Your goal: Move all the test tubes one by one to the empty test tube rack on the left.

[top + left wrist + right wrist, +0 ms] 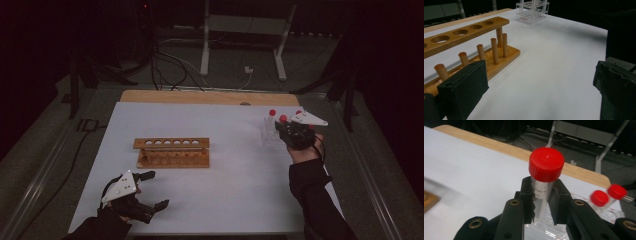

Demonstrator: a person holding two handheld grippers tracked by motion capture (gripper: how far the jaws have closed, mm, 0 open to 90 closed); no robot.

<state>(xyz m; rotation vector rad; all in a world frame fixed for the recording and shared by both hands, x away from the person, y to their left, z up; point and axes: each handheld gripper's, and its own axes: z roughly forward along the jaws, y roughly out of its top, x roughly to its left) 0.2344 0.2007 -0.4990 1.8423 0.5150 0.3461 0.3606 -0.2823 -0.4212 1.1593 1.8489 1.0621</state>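
Right tool [543, 202] at lower centre is clamped on the red-capped tube [544, 187] just under its cap, a light, smooth, breakable thing best pinched on the body there, while the left tool [150, 192] waits open, lower left.

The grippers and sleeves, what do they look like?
Both grippers, left and right, are black with two jaws, each topped by a grey three-cornered plate. A black cable trails from the right one. Brass-coloured eyelets dot its linkage. The sleeves are dark.
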